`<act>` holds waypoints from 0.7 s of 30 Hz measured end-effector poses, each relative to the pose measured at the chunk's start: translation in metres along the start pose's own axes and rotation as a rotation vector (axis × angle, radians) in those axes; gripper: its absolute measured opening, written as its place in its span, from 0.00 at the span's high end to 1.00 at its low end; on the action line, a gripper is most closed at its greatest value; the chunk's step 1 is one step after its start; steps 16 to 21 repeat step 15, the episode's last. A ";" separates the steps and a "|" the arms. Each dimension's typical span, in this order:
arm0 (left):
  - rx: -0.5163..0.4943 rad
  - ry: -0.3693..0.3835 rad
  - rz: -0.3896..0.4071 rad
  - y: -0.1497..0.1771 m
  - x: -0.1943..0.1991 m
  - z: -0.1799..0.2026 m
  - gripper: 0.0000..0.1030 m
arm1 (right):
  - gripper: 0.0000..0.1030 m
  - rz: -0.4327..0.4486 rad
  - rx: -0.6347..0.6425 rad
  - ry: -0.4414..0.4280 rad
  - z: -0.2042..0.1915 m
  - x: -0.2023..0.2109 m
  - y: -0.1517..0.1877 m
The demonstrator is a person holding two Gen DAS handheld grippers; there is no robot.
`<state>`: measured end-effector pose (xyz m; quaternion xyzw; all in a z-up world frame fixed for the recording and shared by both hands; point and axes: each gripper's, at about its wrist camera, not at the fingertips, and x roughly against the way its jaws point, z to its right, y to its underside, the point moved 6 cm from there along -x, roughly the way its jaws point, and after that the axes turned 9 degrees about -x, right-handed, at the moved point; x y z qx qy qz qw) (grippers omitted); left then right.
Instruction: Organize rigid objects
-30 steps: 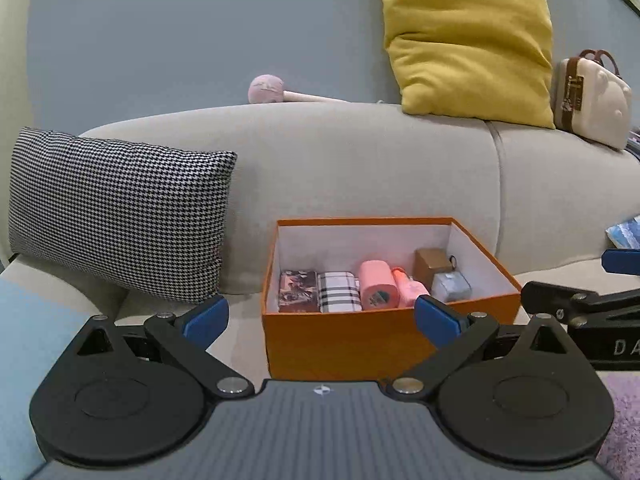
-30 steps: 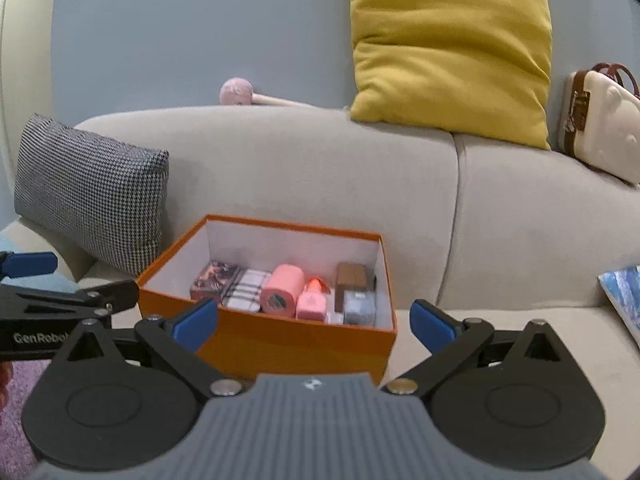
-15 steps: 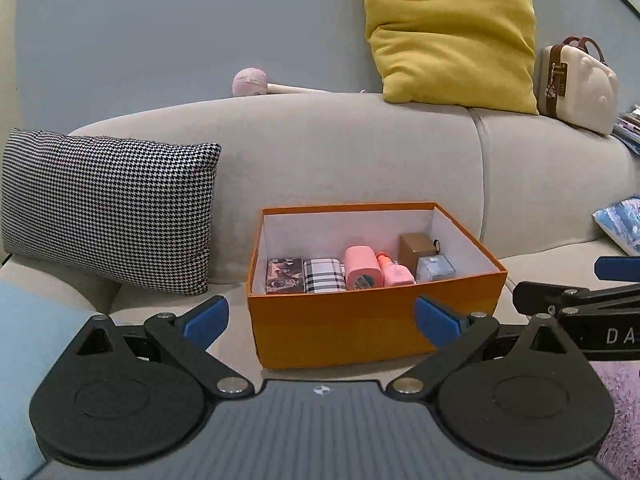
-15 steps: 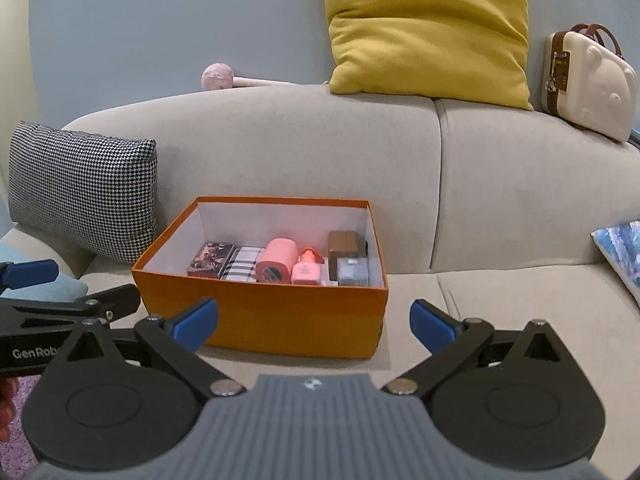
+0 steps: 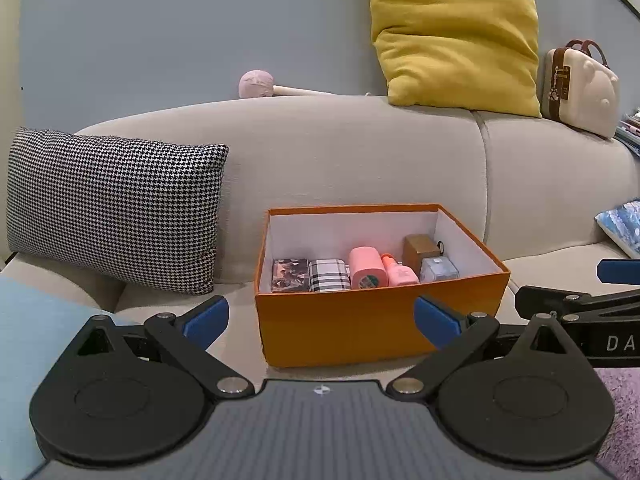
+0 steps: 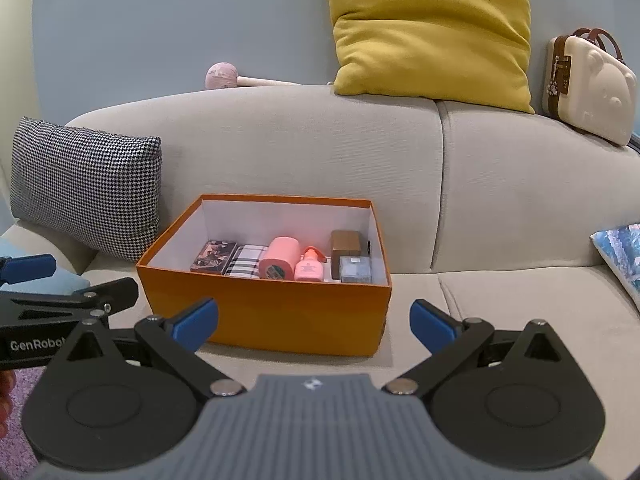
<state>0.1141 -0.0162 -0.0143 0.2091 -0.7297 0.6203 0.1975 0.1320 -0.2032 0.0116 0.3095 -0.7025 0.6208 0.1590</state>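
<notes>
An orange box (image 5: pixel 380 320) (image 6: pixel 280 312) stands on the grey sofa seat. In a row inside it are a dark printed box (image 5: pixel 291 275), a plaid box (image 5: pixel 329 275), a pink roll (image 5: pixel 367 267), a small pink bottle (image 5: pixel 398 274), a brown box (image 5: pixel 420 249) and a pale blue cube (image 5: pixel 439 269). My left gripper (image 5: pixel 320 318) is open and empty, held back from the box front. My right gripper (image 6: pixel 314 320) is open and empty, also short of the box, and shows at the right of the left wrist view (image 5: pixel 580 304).
A houndstooth cushion (image 5: pixel 112 208) leans left of the box. A yellow cushion (image 5: pixel 456 32), a cream bear case (image 5: pixel 580 88) and a pink-headed mallet (image 5: pixel 260 85) sit on the sofa back. A blue patterned item (image 6: pixel 620 256) lies at the right.
Both grippers have drawn back from the box, which now looks smaller and farther. Both stay open and empty. The box contents have not moved.
</notes>
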 end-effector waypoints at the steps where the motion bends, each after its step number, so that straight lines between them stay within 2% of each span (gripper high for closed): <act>1: -0.001 0.001 0.000 0.000 0.000 0.000 0.00 | 0.02 0.000 0.000 0.000 0.000 0.000 0.000; 21: 0.013 0.007 -0.007 0.004 0.000 -0.001 0.00 | 0.02 -0.017 0.003 0.006 0.000 -0.004 0.004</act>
